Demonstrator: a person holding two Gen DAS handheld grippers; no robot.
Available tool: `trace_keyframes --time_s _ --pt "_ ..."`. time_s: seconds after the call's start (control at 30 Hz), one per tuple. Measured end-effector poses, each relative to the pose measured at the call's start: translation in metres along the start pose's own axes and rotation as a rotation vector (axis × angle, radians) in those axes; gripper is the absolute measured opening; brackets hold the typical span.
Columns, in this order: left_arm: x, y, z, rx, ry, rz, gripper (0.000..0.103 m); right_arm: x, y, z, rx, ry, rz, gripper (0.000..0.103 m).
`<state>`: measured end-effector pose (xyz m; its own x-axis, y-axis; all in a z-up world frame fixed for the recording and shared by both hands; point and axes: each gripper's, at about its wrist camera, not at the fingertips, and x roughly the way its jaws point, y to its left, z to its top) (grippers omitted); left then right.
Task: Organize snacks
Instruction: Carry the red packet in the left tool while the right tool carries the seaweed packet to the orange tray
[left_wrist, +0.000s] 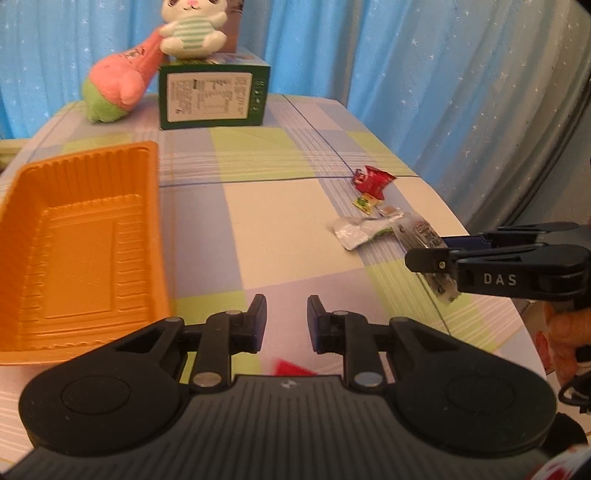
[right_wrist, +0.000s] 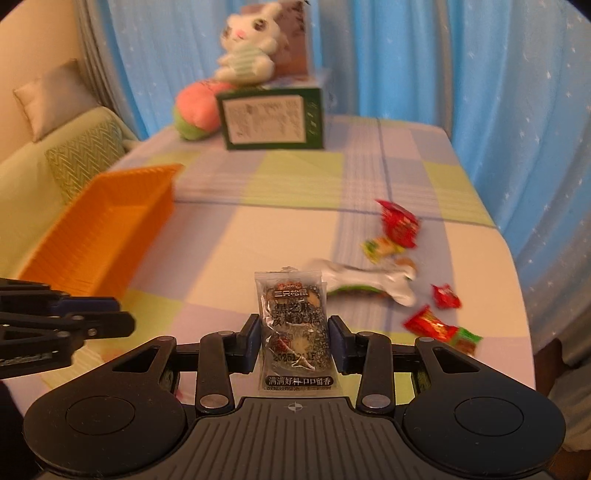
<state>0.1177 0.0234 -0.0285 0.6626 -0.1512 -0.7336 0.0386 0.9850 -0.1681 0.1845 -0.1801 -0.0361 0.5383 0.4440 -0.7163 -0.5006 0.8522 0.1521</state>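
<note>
Above the table's near right edge, my right gripper (right_wrist: 291, 341) clamps the sesame-cake packet (right_wrist: 293, 328); I should carry it level to the orange tray (right_wrist: 99, 236), while my left gripper (left_wrist: 287, 319) idles parted.

You have open tabletop (left_wrist: 280, 221) mid-frame between the orange tray (left_wrist: 85, 251) at left and snack wrappers (left_wrist: 373, 206) at right.

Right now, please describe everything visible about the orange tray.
The orange tray is a rectangular, thin moulded plastic container with ribbed walls and a stepped, ridged floor. It looks empty, sits flat on the checked tablecloth at the table's left side, and neither claw touches it; the snacks lie apart, to its right.
</note>
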Motion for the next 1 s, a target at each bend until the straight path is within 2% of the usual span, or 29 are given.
trace_keyframes --time_s 0.17,0.3,0.47,0.63,0.87,1.0 --pt "-0.014 0.021 -0.004 0.000 0.005 0.010 0.020 -0.003 0.027 -0.001 -0.001 -0.004 0.015 0.039" --pt "-0.013 0.030 -0.019 0.025 0.048 -0.006 0.021 -0.004 0.038 -0.006 -0.002 0.001 0.016 0.039" --pt "-0.003 0.020 -0.042 0.087 0.111 -0.076 0.030 -0.004 0.041 -0.012 0.026 0.001 0.014 0.039" --pt "0.016 0.004 -0.058 0.165 0.180 -0.079 0.034 -0.005 0.038 -0.016 0.049 0.005 0.017 0.039" --pt "0.027 -0.010 -0.064 0.225 0.208 -0.100 0.035 -0.003 0.032 -0.018 0.069 0.005 0.008 0.039" --pt "0.034 -0.016 -0.071 0.271 0.253 -0.094 0.035 -0.004 0.030 -0.016 0.078 -0.004 0.010 0.039"
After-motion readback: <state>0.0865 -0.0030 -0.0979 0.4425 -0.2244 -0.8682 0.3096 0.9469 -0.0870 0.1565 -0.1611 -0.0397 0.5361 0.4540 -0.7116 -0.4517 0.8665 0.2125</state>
